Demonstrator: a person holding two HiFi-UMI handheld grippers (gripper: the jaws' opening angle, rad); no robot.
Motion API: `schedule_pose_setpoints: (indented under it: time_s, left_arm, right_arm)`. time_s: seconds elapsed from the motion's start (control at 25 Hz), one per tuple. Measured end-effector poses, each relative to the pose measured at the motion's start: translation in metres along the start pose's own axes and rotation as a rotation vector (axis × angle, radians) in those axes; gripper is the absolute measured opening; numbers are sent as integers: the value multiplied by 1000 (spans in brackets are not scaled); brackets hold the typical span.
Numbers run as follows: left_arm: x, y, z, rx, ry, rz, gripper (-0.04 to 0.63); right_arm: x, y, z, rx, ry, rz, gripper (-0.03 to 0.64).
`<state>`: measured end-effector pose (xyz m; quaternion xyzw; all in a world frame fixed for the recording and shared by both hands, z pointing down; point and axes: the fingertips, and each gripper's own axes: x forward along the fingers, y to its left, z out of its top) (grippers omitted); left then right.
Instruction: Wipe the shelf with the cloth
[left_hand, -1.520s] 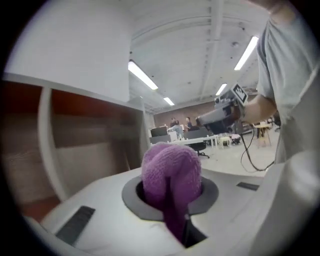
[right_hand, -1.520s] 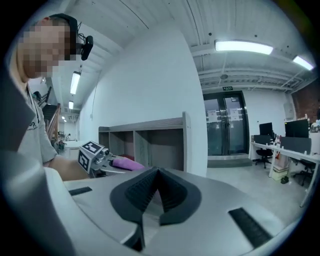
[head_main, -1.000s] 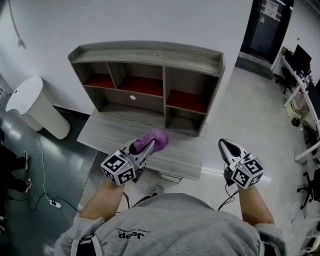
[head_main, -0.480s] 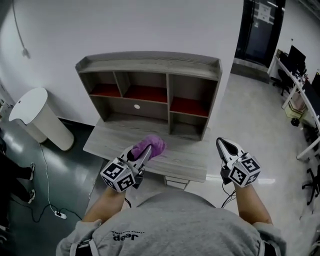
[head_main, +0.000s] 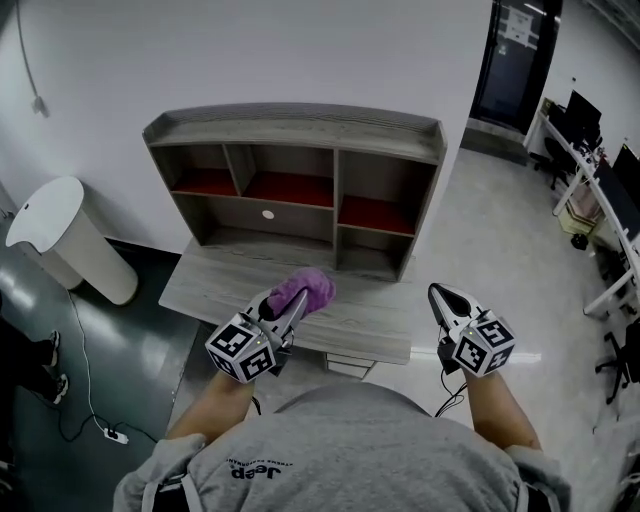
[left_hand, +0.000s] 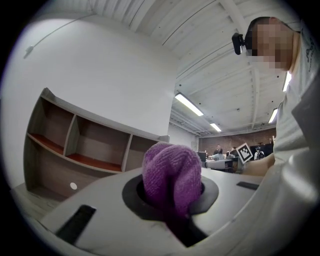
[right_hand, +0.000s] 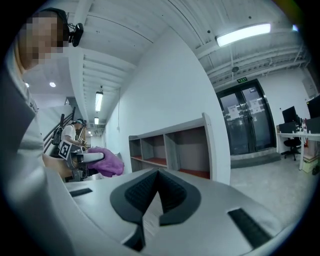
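Note:
A grey wooden shelf unit (head_main: 300, 180) with red-lined cubbies stands at the back of a grey desk (head_main: 210, 285) against the white wall. My left gripper (head_main: 293, 301) is shut on a bunched purple cloth (head_main: 304, 288), held over the desk's front part, short of the shelf. In the left gripper view the cloth (left_hand: 171, 176) fills the jaws, with the shelf (left_hand: 80, 147) beyond at left. My right gripper (head_main: 448, 298) hangs off the desk's right end, jaws together and empty. The right gripper view shows the shelf (right_hand: 170, 150) ahead and the cloth (right_hand: 109, 162) at left.
A white rounded bin (head_main: 62, 235) stands on the floor left of the desk, with a cable (head_main: 85, 360) trailing near it. A dark door (head_main: 520, 60) and office chairs (head_main: 565, 160) lie at the far right. People stand in the background of both gripper views.
The head view has shifted slightly, so the shelf sits a little lower in frame than a second ago. Both grippers hold nearly the same places; the left still grips the cloth.

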<state>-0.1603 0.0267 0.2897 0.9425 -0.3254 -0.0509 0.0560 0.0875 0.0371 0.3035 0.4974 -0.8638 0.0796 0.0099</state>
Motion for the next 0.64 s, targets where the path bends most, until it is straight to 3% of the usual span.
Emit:
schedule_pose_setpoints:
  time_s: [0.64]
  left_arm:
    - [7, 3, -6, -35, 12, -11, 67]
  right_arm:
    - [10, 0, 0, -23, 18, 19, 17]
